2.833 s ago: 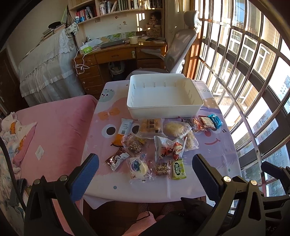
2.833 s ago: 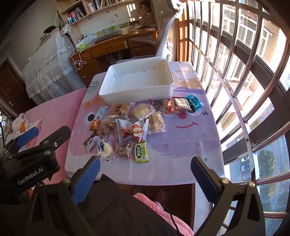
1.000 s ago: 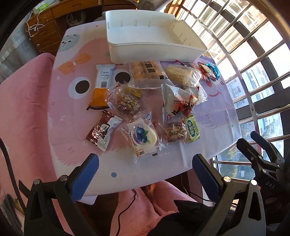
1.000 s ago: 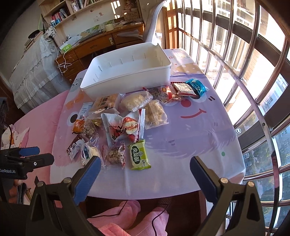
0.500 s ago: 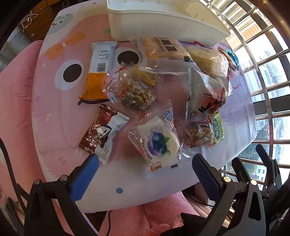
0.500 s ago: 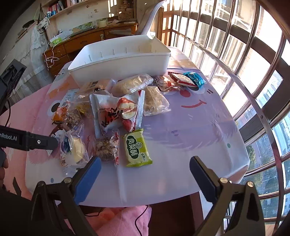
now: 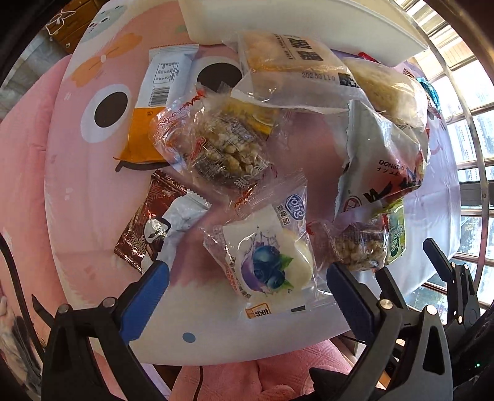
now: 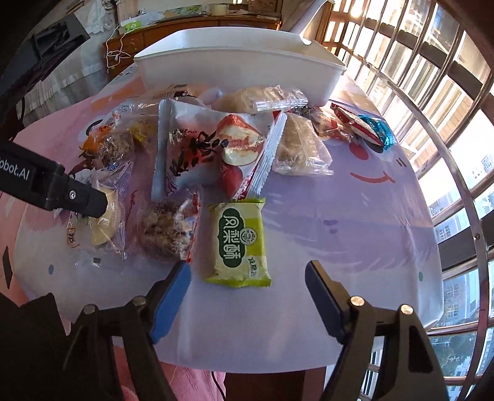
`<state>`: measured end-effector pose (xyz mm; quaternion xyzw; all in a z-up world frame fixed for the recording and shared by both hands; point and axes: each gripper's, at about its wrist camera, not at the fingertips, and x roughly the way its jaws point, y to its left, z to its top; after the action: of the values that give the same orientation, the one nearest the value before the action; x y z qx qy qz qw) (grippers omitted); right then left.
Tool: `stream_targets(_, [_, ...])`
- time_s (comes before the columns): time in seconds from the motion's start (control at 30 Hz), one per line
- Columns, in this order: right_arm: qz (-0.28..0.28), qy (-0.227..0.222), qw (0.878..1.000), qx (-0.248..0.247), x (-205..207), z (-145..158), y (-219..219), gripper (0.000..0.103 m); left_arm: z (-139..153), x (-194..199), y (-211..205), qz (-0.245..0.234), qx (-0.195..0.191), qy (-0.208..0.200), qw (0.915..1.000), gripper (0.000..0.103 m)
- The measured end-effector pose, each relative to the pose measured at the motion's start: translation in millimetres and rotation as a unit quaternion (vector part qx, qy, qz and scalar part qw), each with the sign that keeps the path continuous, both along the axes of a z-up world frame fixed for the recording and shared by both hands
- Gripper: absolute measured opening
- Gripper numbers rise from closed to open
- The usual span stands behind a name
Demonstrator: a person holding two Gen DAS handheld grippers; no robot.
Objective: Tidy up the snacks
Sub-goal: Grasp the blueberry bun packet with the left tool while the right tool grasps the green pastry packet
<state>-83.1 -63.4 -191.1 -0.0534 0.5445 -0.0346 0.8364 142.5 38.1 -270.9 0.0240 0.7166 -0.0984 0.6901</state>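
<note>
Several wrapped snacks lie on a cartoon tablecloth in front of a white bin (image 8: 234,66). My left gripper (image 7: 247,282) is open and hangs low over a blueberry pastry pack (image 7: 267,262), its fingers at either side of it. My right gripper (image 8: 247,282) is open, just short of a green pineapple-cake pack (image 8: 239,242). The left gripper's body (image 8: 52,185) shows at the left of the right wrist view, over the pastry pack (image 8: 105,216). A brown chocolate wrapper (image 7: 151,225), a nut bar pack (image 7: 216,148) and a white-red chip bag (image 8: 210,148) lie nearby.
The white bin (image 7: 308,24) stands at the table's far side. A window with metal bars (image 8: 432,92) runs along the right. A wooden desk (image 8: 191,24) stands behind the table. Pink bedding (image 7: 21,154) lies at the left, and the table's near edge (image 8: 247,361) is close.
Both grippers have come down and forward toward the snacks. The left now straddles the blueberry pastry pack; the right has closed in on the green pack. Nothing has been picked up.
</note>
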Motion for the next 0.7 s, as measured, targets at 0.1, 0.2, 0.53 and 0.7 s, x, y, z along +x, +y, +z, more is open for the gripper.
stream_targets(0.1, [0.019, 0.000, 1.000, 0.010, 2.9, -1.5, -3.1, 0.074, -11.0, 5.0, -7.8, 0.016, 0.005, 0.015, 0.9998, 0.099])
stream_targets(0.2, [0.036, 0.010, 0.999, 0.022, 6.6, -4.7, -5.5, 0.066, -20.0, 9.7, -13.2, 0.032, 0.011, 0.029, 0.9990, 0.094])
stream_targets(0.53, [0.078, 0.024, 0.995, 0.055, 10.9, -9.9, -9.6, 0.049, -27.1, 7.5, -8.1, 0.068, 0.015, 0.041, 0.9968, 0.066])
stream_targets(0.7, [0.082, 0.029, 0.994, 0.064, 11.2, -12.1, -10.8, 0.041, -25.9, -10.7, -7.2, 0.077, 0.011, 0.046, 0.9959, 0.056])
